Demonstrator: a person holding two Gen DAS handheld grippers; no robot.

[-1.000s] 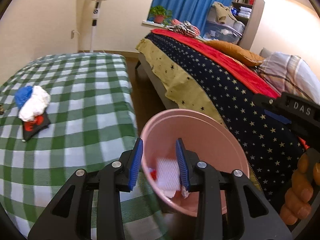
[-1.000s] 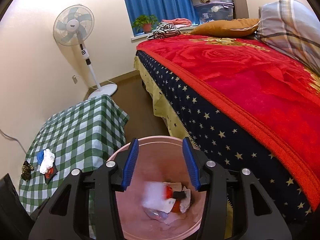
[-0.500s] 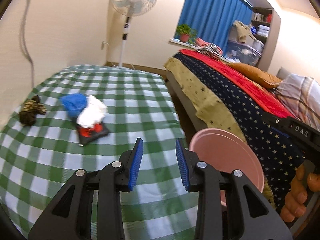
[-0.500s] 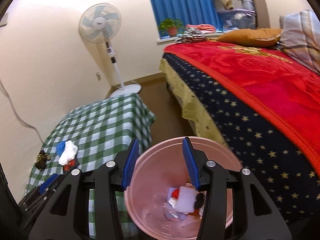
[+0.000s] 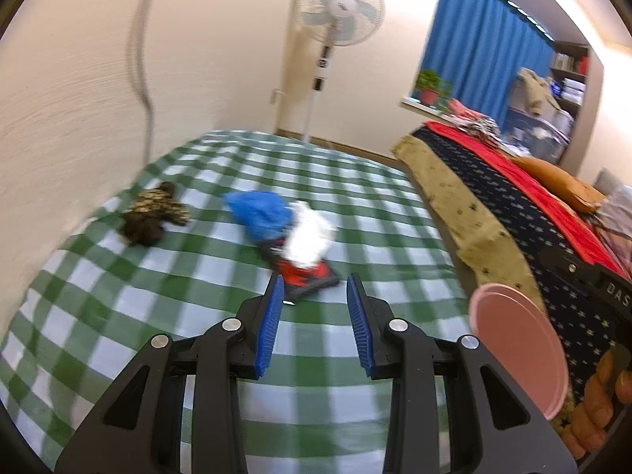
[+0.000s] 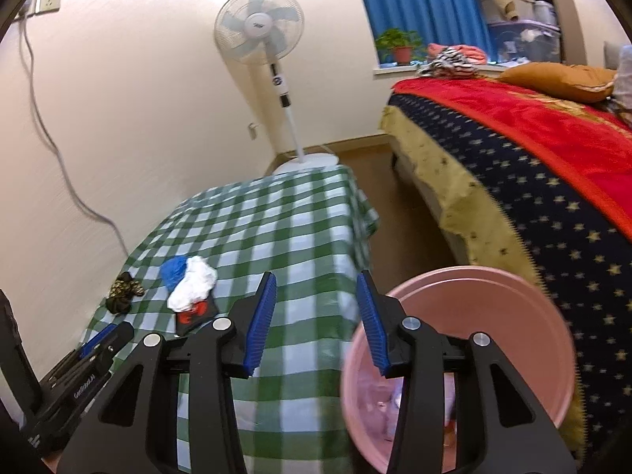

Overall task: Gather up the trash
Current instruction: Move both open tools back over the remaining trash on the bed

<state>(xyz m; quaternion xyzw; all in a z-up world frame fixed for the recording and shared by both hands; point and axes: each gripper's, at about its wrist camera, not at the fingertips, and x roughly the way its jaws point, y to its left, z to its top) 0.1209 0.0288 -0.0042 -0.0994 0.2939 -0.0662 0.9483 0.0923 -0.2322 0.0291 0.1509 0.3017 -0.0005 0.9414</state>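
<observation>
Facing the counter (image 5: 355,213) w/ green check cloth, left gripper (image 5: 315,324) has its jaws apart w/ nothing between them, tilted down toward the trash pile (image 5: 294,237): blue wad, white wad and a dark red-printed wrapper bunched together near the counter's middle, toward the wall edge. Pile lies straight ahead of the left gripper, just past its tips; wrapper's long axis looks to run diagonally across the gripper's line. A brown camo scrap (image 5: 152,215) sits apart, closer to the wall edge. Right gripper (image 6: 316,316) also empty, jaws apart but they've just been closing a bit; it hangs over the counter's near edge beside the pink bin (image 6: 458,359), w/ the pile well off to its left. Left hand is prob. nearer, so likely its pick.
</observation>
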